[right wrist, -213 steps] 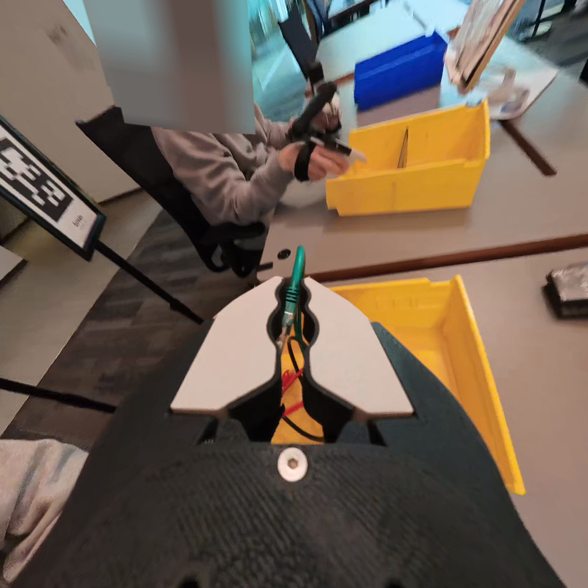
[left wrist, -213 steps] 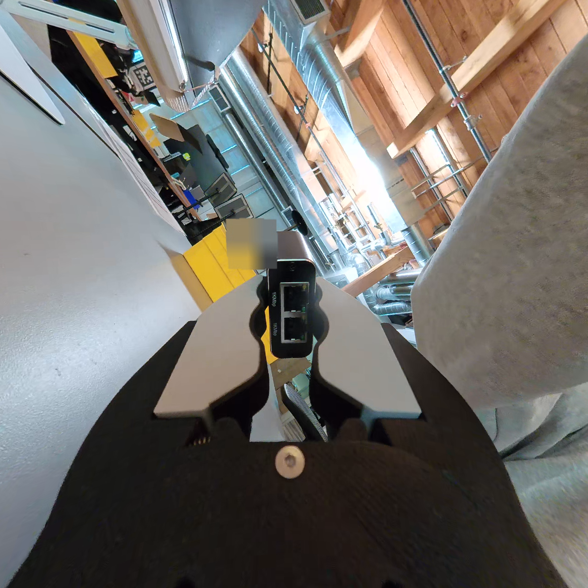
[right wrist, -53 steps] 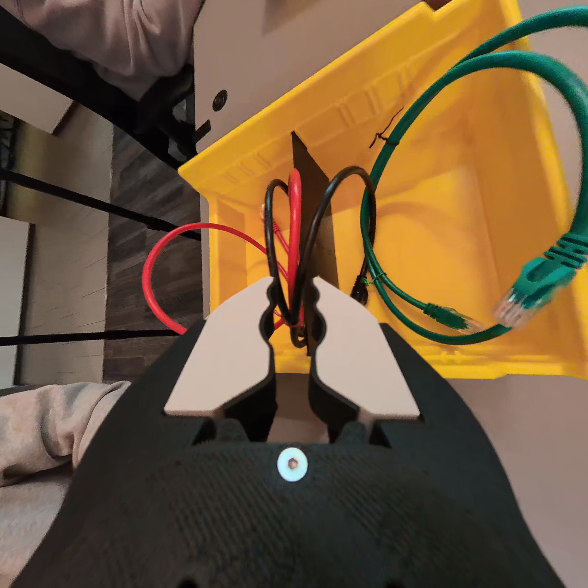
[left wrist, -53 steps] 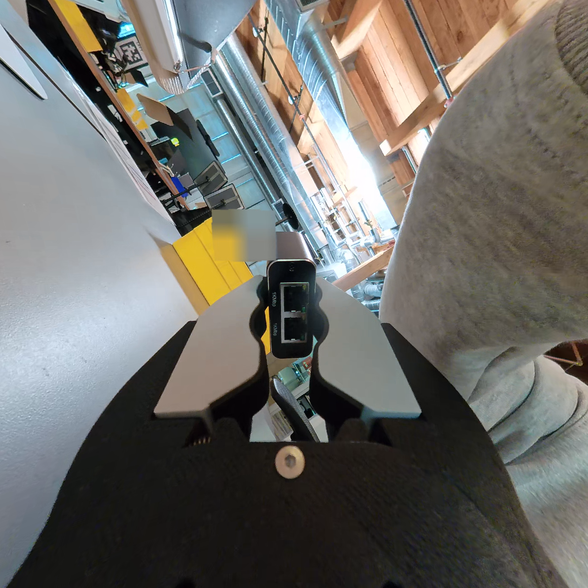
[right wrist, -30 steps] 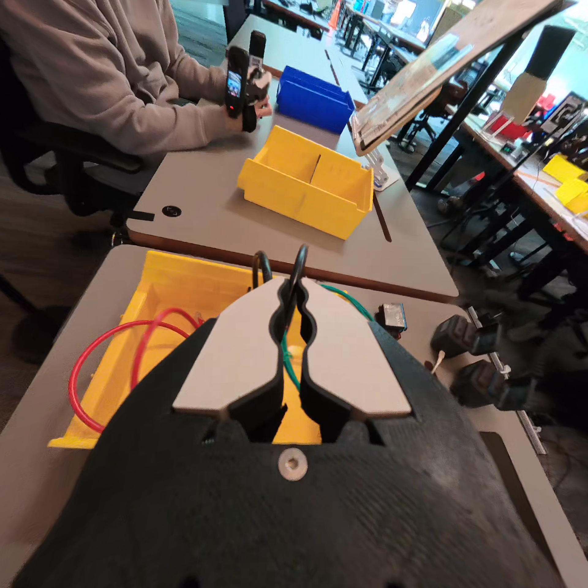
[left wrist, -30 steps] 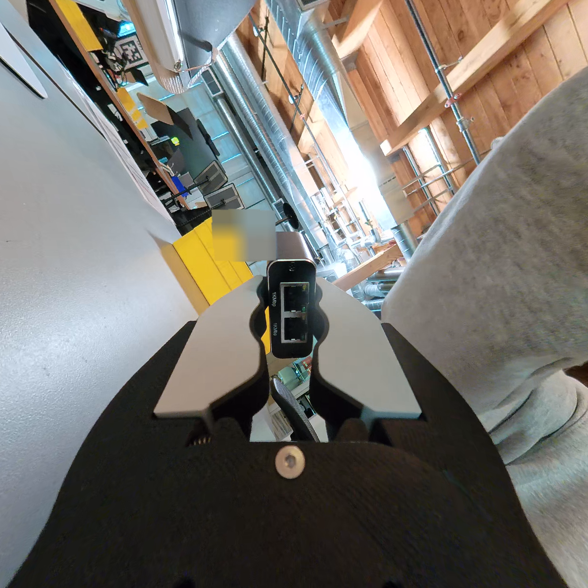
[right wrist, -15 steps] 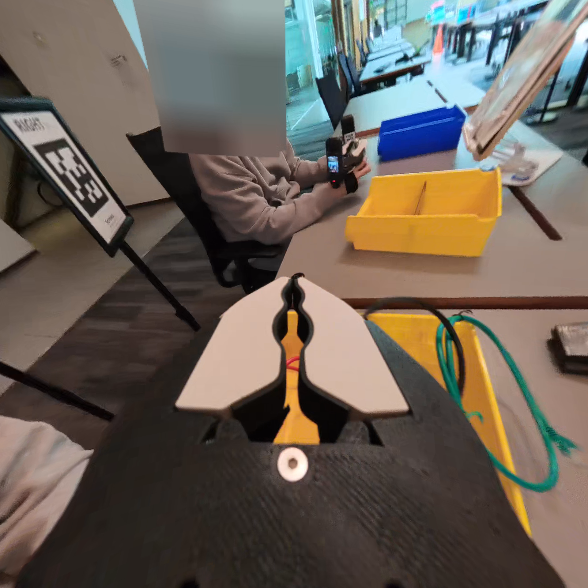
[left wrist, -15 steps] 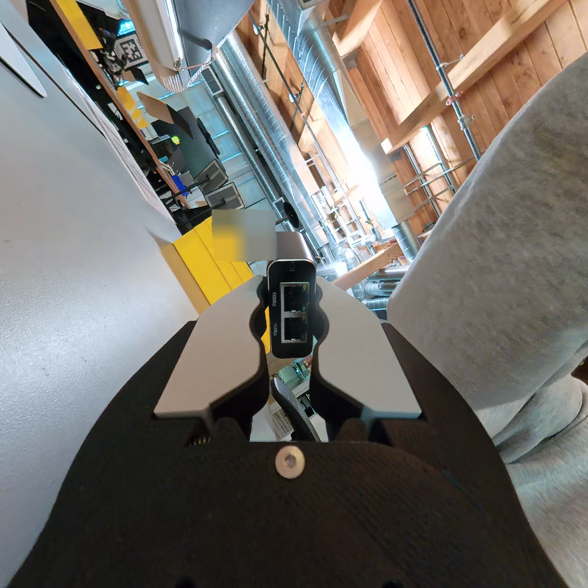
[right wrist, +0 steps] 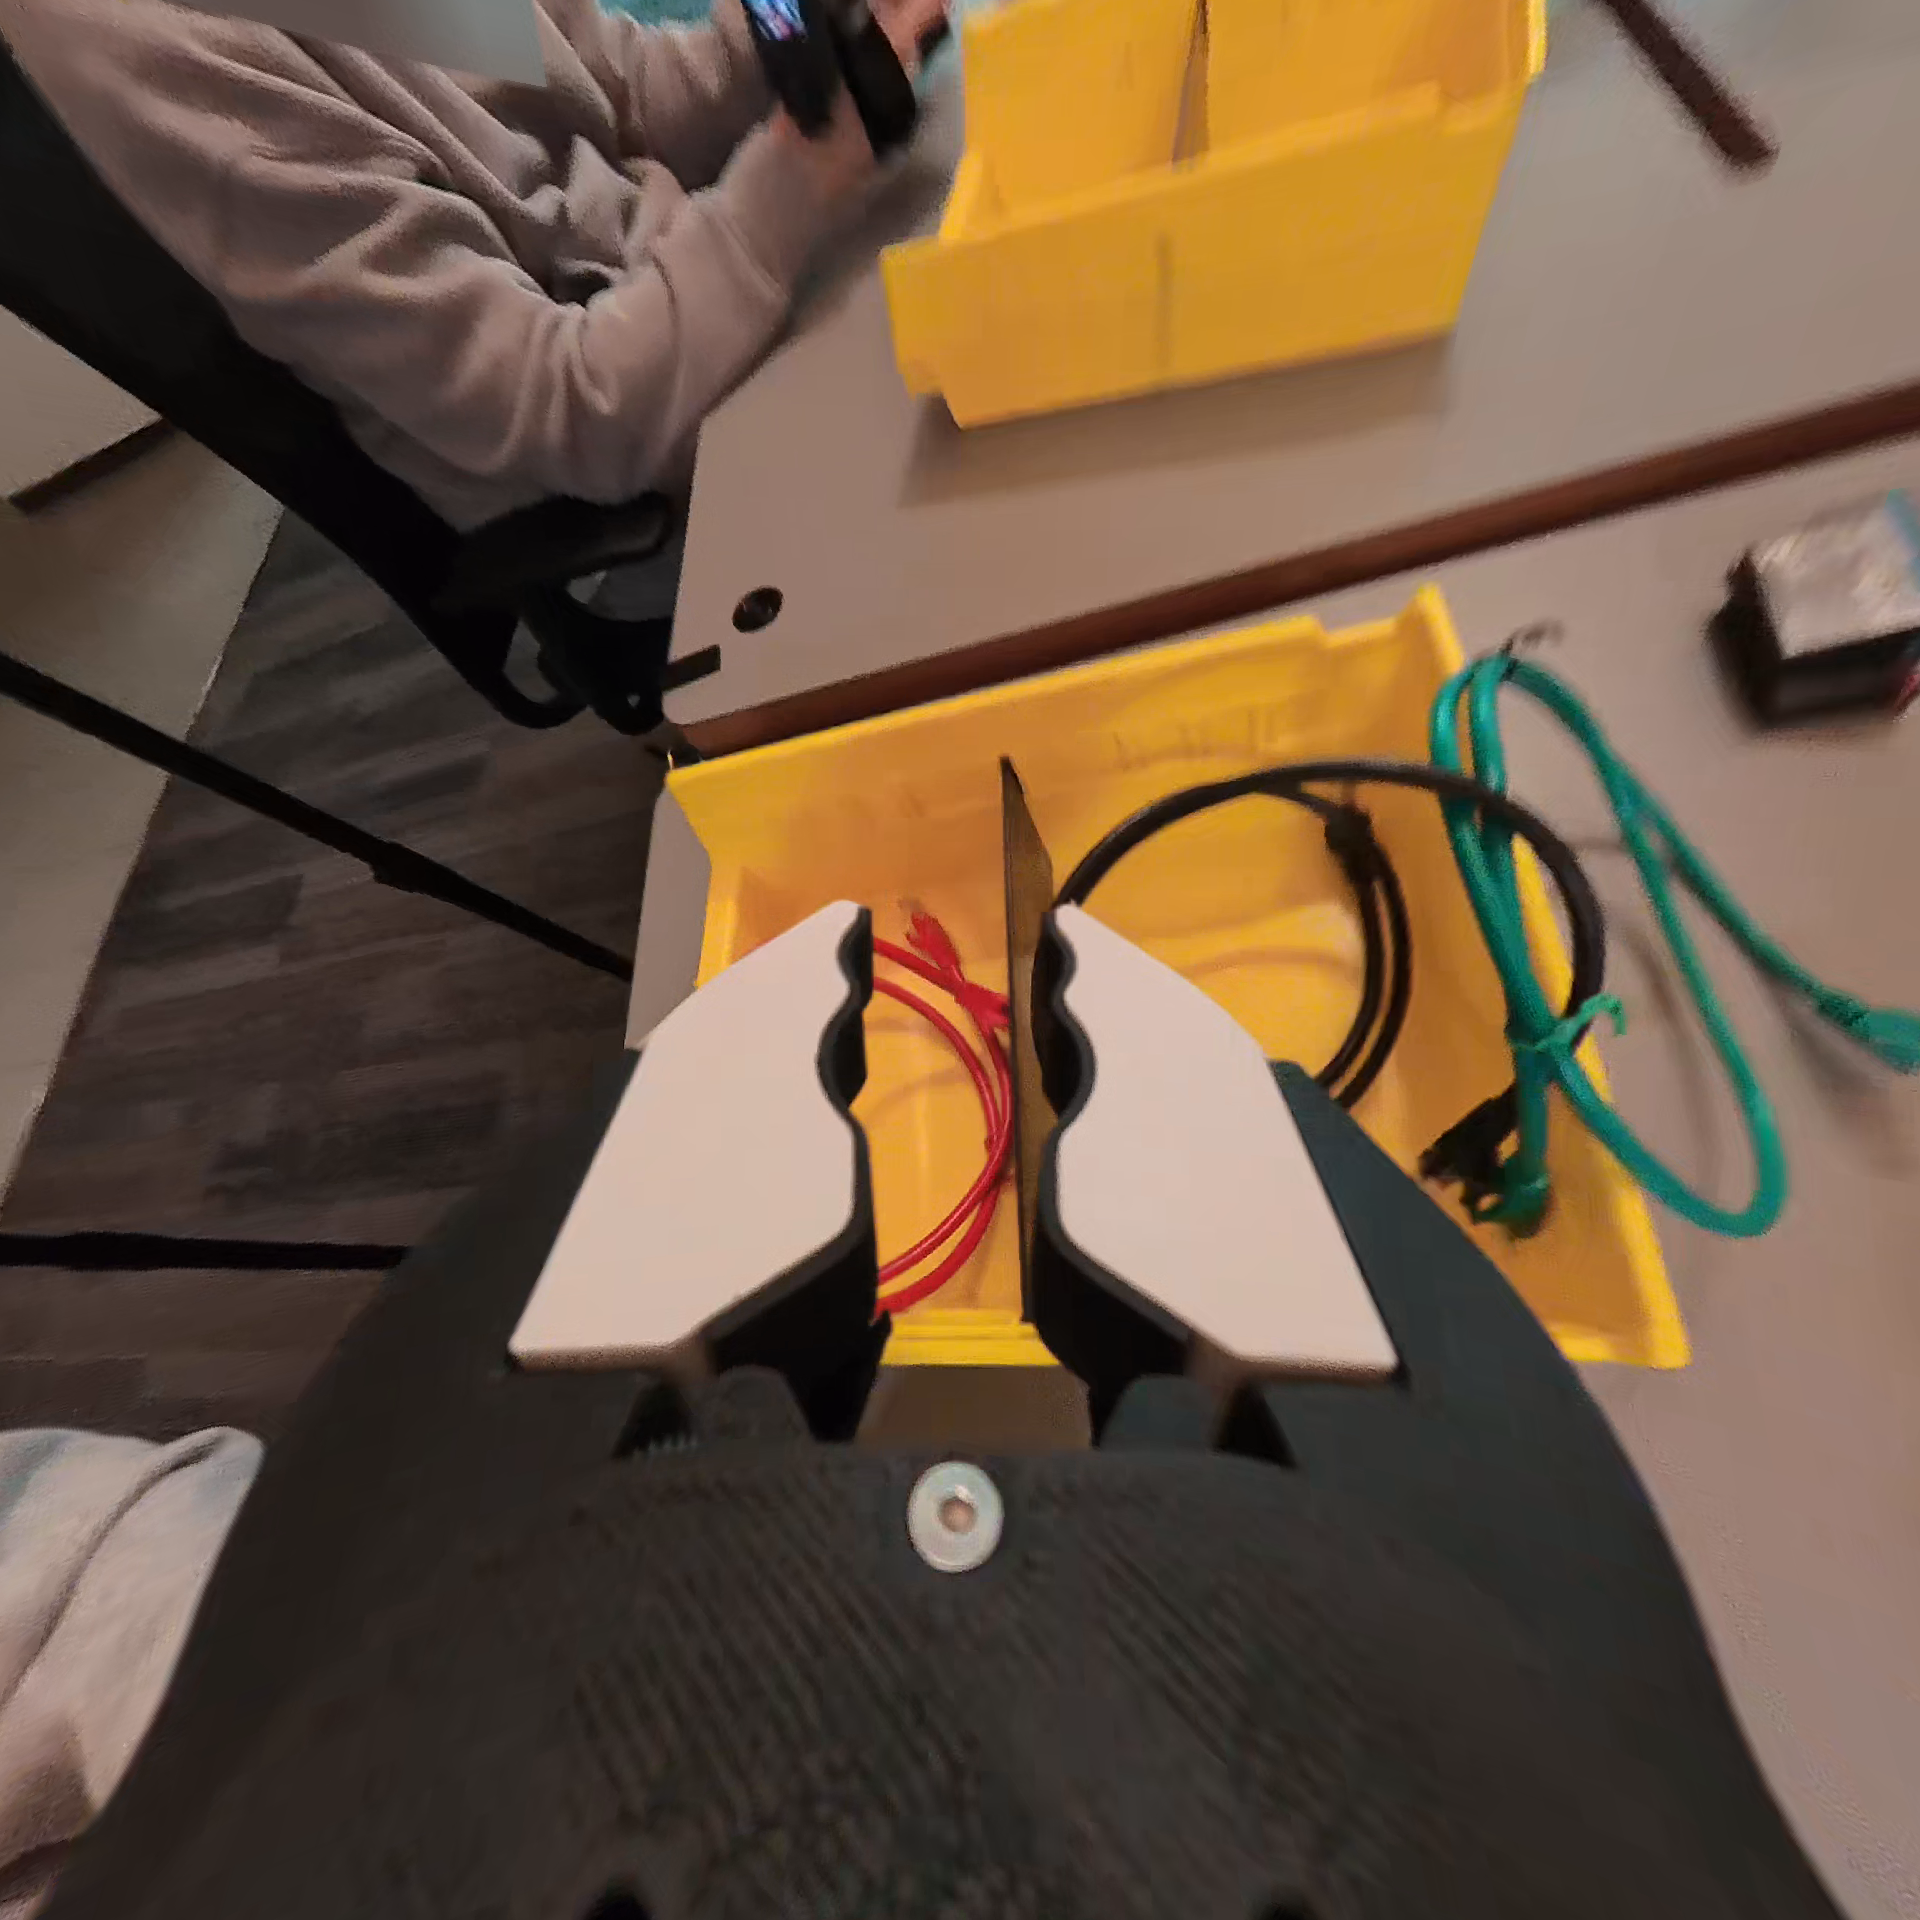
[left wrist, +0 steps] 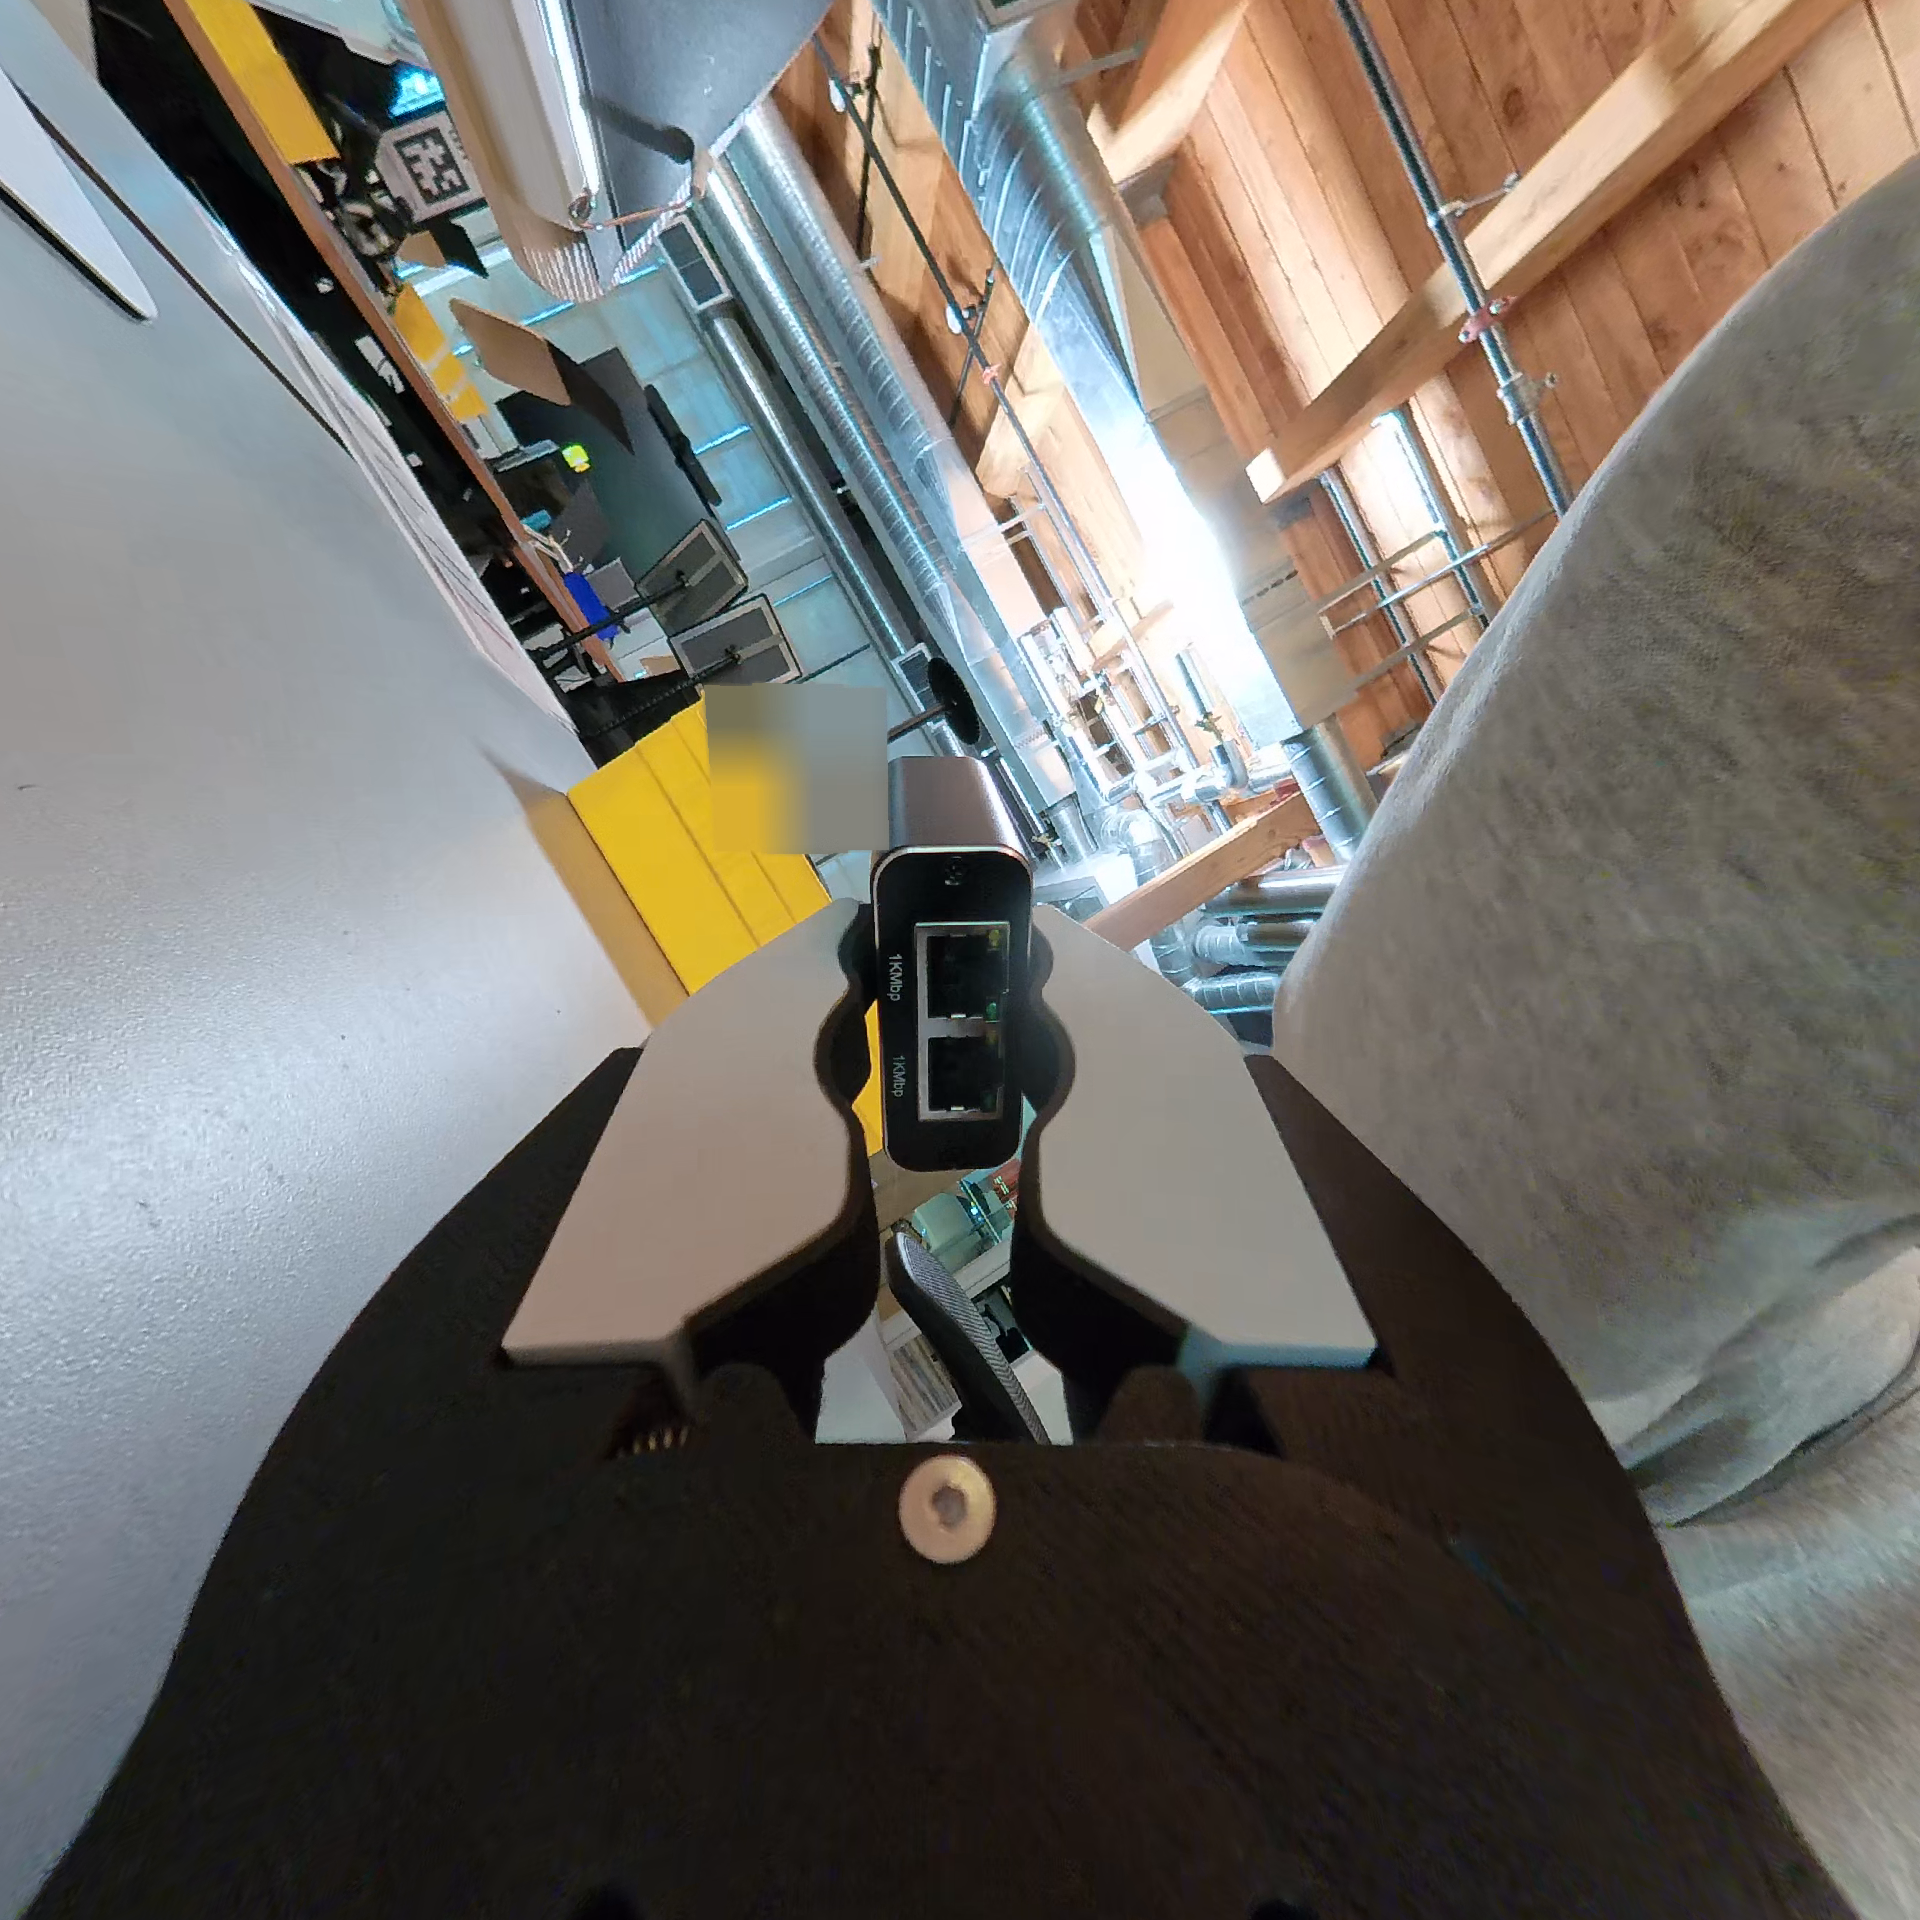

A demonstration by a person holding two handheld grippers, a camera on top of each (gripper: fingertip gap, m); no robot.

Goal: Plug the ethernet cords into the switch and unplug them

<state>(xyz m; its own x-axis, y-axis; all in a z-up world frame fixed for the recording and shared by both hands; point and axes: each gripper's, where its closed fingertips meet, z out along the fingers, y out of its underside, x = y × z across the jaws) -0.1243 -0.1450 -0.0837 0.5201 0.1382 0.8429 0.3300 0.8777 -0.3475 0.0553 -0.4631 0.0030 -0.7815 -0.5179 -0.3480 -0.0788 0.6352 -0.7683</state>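
Observation:
My left gripper point(left wrist: 951, 935) is shut on the small dark switch point(left wrist: 953, 1013), held upright with its two empty ports facing the camera. My right gripper point(right wrist: 951, 925) is open and empty above a yellow bin point(right wrist: 1195, 717) with a black divider. A red cord point(right wrist: 961, 1091) lies in the bin's left compartment, between my fingers in the picture. A black cord point(right wrist: 1351, 914) lies coiled in the right compartment. A green cord point(right wrist: 1621, 987) hangs over the bin's right wall onto the table.
A grey table point(right wrist: 1766, 1455) carries the bin. A second yellow bin point(right wrist: 1195, 239) stands on the far table, where a person in a grey sweatshirt point(right wrist: 436, 239) sits. A small dark box point(right wrist: 1829, 613) lies at right. A grey sleeve point(left wrist: 1662, 935) fills the left wrist view's right side.
My right gripper was shut on the black cord a second ago; it is now open and empty, tilted down over the bin, with the black cord lying in the right compartment. The left gripper has not moved.

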